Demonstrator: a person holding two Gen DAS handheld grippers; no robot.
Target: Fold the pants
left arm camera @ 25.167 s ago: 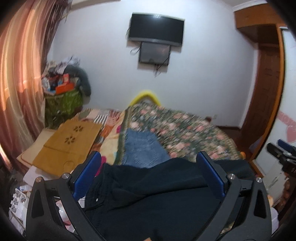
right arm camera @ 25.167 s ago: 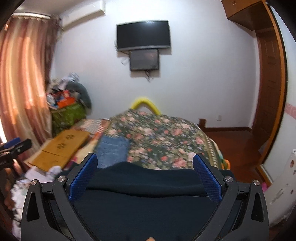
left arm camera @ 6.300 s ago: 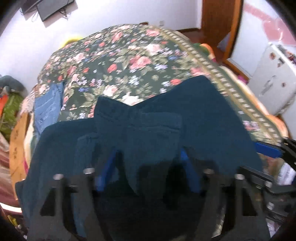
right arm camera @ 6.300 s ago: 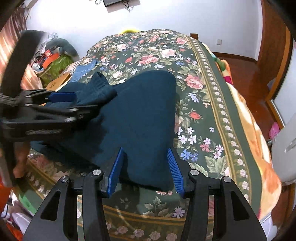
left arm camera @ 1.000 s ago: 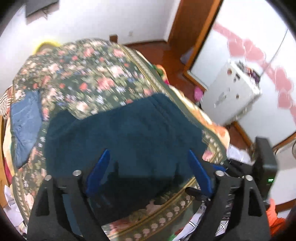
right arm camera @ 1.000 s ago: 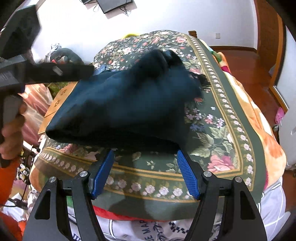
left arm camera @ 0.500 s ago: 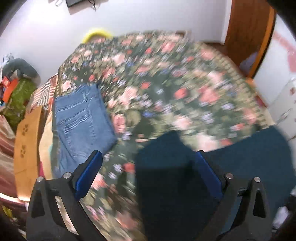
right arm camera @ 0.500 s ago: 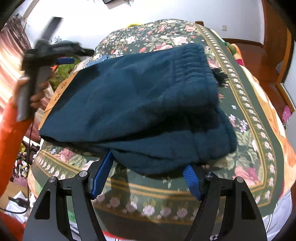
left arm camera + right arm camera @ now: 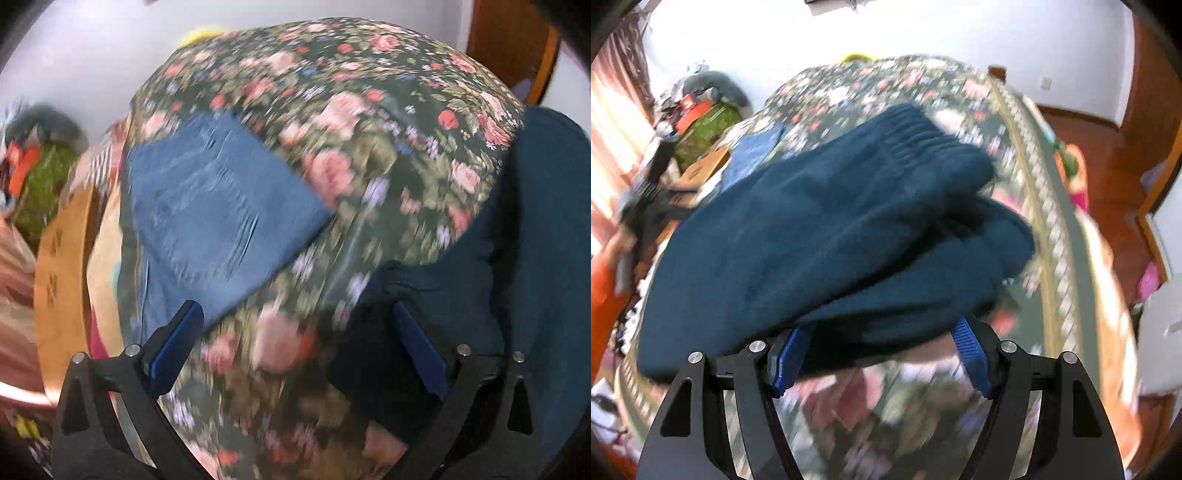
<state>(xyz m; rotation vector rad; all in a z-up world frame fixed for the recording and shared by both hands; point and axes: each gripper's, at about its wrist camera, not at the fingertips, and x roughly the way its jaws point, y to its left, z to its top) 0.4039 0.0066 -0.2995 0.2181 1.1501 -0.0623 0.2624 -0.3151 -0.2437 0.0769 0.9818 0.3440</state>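
Note:
The dark teal pants [image 9: 827, 229] lie folded in a thick bundle on the floral bedspread [image 9: 1027, 122], elastic waistband toward the far side. My right gripper [image 9: 882, 354] is open, its blue fingers [image 9: 971, 362] wide apart at the bundle's near edge, which partly covers the fingertips. My left gripper [image 9: 299, 347] is open and empty over the bedspread [image 9: 369, 110]. The pants [image 9: 546, 236] show at the right of the left wrist view, beside the right finger. Both views are motion-blurred.
Folded blue jeans [image 9: 214, 206] lie on the bed's left side, also visible in the right wrist view [image 9: 753, 147]. A wooden board [image 9: 62, 266] and a cluttered green bin [image 9: 705, 122] stand left of the bed. A white appliance [image 9: 1163, 328] is on the right.
My left gripper swung left, away from the pants, toward the jeans. My right gripper stays open at the bundle's near edge while the view shifts and blurs.

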